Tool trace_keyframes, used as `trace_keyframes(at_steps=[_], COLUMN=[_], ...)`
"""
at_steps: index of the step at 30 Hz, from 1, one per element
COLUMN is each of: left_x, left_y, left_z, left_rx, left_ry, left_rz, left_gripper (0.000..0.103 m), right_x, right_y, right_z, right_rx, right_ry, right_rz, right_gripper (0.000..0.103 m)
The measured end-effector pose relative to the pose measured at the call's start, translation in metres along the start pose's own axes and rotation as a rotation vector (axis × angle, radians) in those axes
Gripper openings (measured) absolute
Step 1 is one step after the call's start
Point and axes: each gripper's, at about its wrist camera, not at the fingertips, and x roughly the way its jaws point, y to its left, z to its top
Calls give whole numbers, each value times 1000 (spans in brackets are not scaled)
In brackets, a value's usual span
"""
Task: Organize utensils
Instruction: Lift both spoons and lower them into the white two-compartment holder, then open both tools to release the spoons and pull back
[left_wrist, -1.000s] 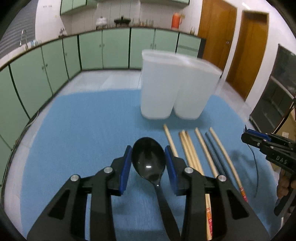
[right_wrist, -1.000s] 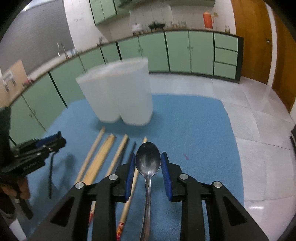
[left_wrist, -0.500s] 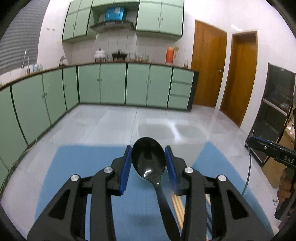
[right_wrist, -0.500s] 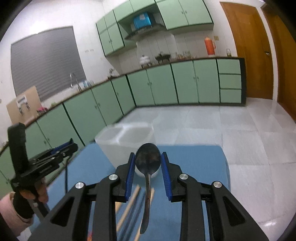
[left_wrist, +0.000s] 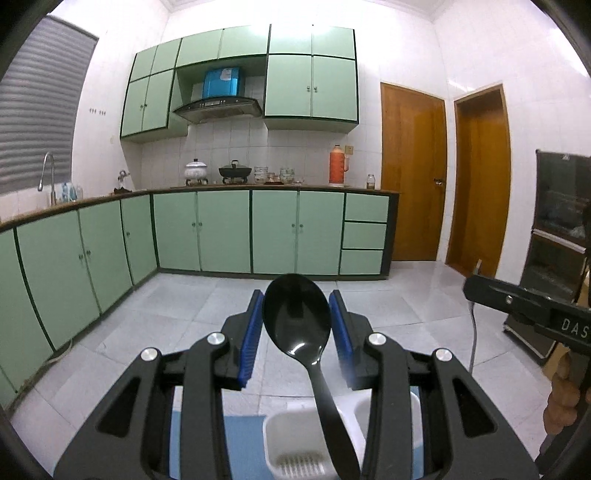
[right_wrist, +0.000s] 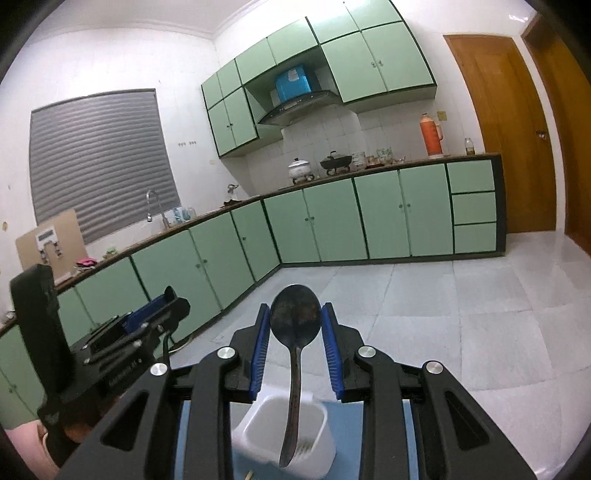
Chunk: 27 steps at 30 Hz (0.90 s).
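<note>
Above the blue mat, each gripper clamps a spoon bowl, handles hanging toward the white holders below: left gripper on the black spoon, right gripper on the metal spoon.

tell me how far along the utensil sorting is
Done: nothing shows inside the white holder yet; its slotted bottom looks bare. In hand: the left gripper clamps a black spoon, the right gripper a metal spoon, both raised above the holder. Left: dropping both in; other utensils are out of view.

A home kitchen. Green cupboards under a worktop, range hood, pots, tap.
</note>
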Motion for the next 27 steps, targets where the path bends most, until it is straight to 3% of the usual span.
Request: trace_keyframes(at_steps=[10,14,19,21,25,27], left_x=[47,49,33,24,-2,-18], left_y=[2,7,11,15,21,23], left_z=[-27,-38,-49,-51,-57,-63], left_rx=[10,13,9,-7,-32,-37], left_ry=[52,83,90,96,106,124], left_rz=[43,39,37,44,51,55], left_gripper=[35,36,47,51,70,78], right_x=[60,64,53,45,15,-1], right_y=[-3,-4,-6,-7,-12,-13], right_z=[-28,-43,-57,-59,-68,-77], right_rx=[-9,-2,19,19,46,55], right_ry=[69,117,140,139,127,123], right_rz=[-31,3,18,7,-17,-40], right_gripper=[28,29,30,35,53,70])
